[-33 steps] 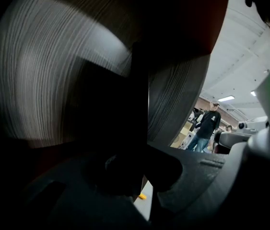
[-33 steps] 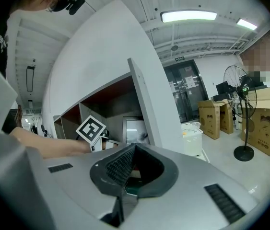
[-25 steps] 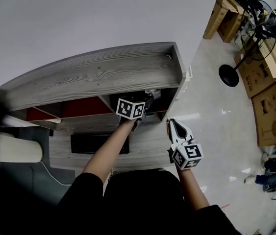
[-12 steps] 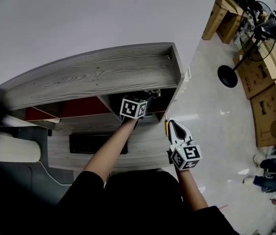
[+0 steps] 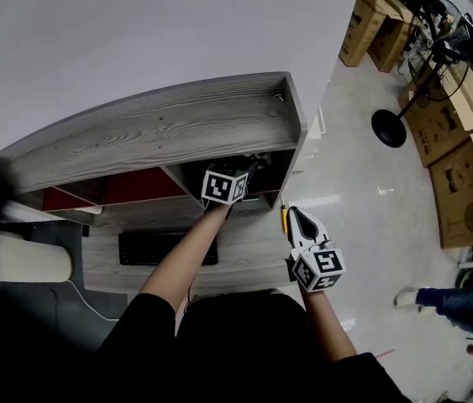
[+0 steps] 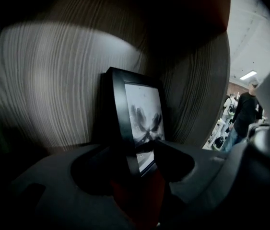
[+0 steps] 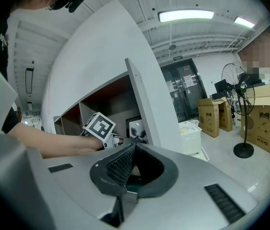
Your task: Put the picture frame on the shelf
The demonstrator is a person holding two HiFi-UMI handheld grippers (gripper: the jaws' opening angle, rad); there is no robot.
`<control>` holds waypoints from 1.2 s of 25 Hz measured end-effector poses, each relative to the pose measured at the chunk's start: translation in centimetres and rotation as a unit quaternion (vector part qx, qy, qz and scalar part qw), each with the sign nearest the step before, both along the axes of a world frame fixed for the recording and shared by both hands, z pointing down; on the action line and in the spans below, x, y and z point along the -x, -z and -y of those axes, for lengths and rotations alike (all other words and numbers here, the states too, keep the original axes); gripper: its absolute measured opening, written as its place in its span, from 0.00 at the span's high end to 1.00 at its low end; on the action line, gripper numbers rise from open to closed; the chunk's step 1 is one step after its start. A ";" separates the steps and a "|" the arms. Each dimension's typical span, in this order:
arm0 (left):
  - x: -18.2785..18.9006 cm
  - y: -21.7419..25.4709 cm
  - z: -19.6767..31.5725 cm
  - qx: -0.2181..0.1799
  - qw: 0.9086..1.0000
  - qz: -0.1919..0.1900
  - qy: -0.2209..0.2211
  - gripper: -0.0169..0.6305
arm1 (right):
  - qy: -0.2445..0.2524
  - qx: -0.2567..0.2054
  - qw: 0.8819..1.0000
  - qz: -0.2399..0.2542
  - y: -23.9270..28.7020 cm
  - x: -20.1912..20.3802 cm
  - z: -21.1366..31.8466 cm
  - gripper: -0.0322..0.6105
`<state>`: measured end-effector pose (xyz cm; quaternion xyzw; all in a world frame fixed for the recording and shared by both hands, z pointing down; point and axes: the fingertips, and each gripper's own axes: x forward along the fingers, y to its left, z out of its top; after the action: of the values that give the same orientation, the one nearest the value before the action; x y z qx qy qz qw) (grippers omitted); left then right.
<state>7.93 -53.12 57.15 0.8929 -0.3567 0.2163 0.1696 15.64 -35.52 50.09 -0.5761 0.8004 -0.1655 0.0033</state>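
The left claw (image 6: 137,153) reaches into the end compartment of the shelf (image 5: 160,128). Its jaws have just been opening, and they stand wide on either side of the picture frame (image 6: 142,116), which sits between them but does not look pinched. The frame stands upright on its edge close to the compartment's back wall, its glass turned toward 3 o'clock in the left gripper view. Its foot is hidden behind the jaws.

To my eye the placing is as good as done. What is left is to draw the claw straight out without tipping the frame.

In the head view the right claw (image 5: 296,217) hangs at about 4 o'clock from the left one, over the worktop (image 5: 253,246), jaws together and empty.

Room inside the compartment looks tight. The top board lies overhead and the side panel (image 7: 142,104) stands close at 3 o'clock of the frame, so a sideways pull could catch. Red-backed compartments lie at 9 o'clock of this one.

A keyboard (image 5: 165,246) lies on the worktop at 7 o'clock of the left claw. Out on the floor a standing fan (image 5: 391,124) is at 2 o'clock, cardboard boxes (image 5: 463,183) at 3 o'clock and a person (image 5: 450,296) at 4 o'clock. All are well apart and in nobody's way.
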 end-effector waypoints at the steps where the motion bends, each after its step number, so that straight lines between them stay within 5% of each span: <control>1: -0.1 0.0 0.0 -0.005 1.000 0.007 -0.004 0.58 | 0.000 0.000 1.000 0.002 0.0 0.0 -0.1 0.93; 21: 1.5 1.2 -0.5 -0.010 1.000 -0.008 0.008 0.49 | -0.017 0.007 1.000 -0.003 -0.2 -0.8 -0.6 0.93; 30: 3.4 4.7 -5.1 -0.036 0.997 -0.058 0.022 0.49 | -0.025 0.005 0.999 -0.027 -0.6 -0.4 -1.8 0.93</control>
<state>4.52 -48.00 52.49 0.9013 -0.3734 0.1475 0.1626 15.99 -33.77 50.66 -0.6002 0.7847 -0.1542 -0.0172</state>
